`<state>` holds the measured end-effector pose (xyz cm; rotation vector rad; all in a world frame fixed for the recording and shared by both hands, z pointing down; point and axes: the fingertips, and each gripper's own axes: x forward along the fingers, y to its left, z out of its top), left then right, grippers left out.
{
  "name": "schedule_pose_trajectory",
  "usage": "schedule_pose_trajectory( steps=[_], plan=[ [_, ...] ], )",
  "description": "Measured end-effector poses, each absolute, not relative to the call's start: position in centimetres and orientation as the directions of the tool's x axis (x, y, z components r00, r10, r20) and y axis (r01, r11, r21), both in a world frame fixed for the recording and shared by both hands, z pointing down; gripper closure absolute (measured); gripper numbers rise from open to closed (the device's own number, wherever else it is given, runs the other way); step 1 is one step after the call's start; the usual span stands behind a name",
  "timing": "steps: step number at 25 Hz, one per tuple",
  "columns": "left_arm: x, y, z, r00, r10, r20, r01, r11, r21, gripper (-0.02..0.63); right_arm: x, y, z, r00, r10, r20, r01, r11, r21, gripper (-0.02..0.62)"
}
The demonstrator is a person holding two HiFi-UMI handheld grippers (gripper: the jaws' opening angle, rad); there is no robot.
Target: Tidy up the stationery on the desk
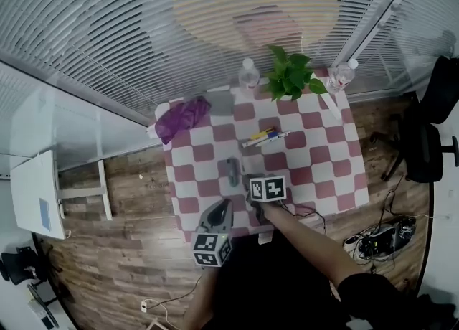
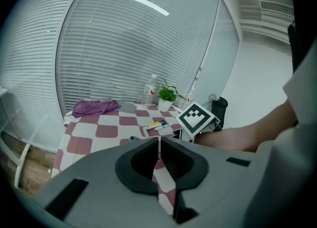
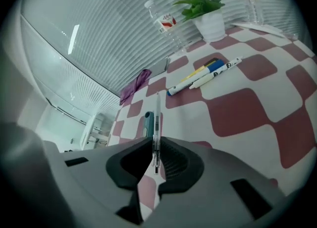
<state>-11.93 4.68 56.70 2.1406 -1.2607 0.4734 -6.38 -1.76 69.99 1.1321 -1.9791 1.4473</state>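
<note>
**Two hand-held grippers at the near edge of the checkered surface [image 1: 337, 171], one of them loaded.**
The left hand-held gripper [image 2: 159, 140] has its jaws pressed together on nothing. Just beside it, the right hand-held gripper [image 3: 156, 145] is narrowed onto a thin clear pen [image 3: 157, 115] that sticks out past its tips. A small grey-green item [image 3: 147, 123] of unclear kind lies just left of the pen. Farther ahead and to the right, markers [image 3: 203, 77] lie side by side. Farthest off are a purple cloth [image 1: 181, 117], a bottle [image 1: 248, 74] and a potted plant [image 1: 290, 74].
</note>
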Motion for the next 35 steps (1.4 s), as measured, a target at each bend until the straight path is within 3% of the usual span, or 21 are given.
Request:
schedule_pose_trajectory(
  steps=[9, 22, 29, 35],
  plan=[
    [-14.6, 3.9, 56.9, 0.505, -0.643, 0.576, -0.863, -0.387, 0.326, 0.563, -7.2, -2.8, 71.9, -0.494, -0.362, 0.79, -0.859, 0.064, -0.508, 0.534],
    [-13.8, 3.8, 57.1, 0.527, -0.63, 0.57, -0.85, -0.406, 0.336, 0.563, -6.3, -2.3, 70.5, -0.547, -0.393, 0.739, -0.818, 0.064, -0.572, 0.497],
    [-12.3, 3.9, 57.0, 0.521, -0.638, 0.567, -0.853, -0.392, 0.343, 0.563, -2.1, -3.9, 69.3, -0.533, -0.417, 0.736, -0.846, 0.3, -0.442, 0.497],
    [-10.9, 4.4, 56.9, 0.508, -0.652, 0.564, -0.861, -0.375, 0.343, 0.563, 3.2, -7.1, 68.1, -0.465, -0.457, 0.758, -0.803, 0.579, -0.143, 0.497]
  ],
)
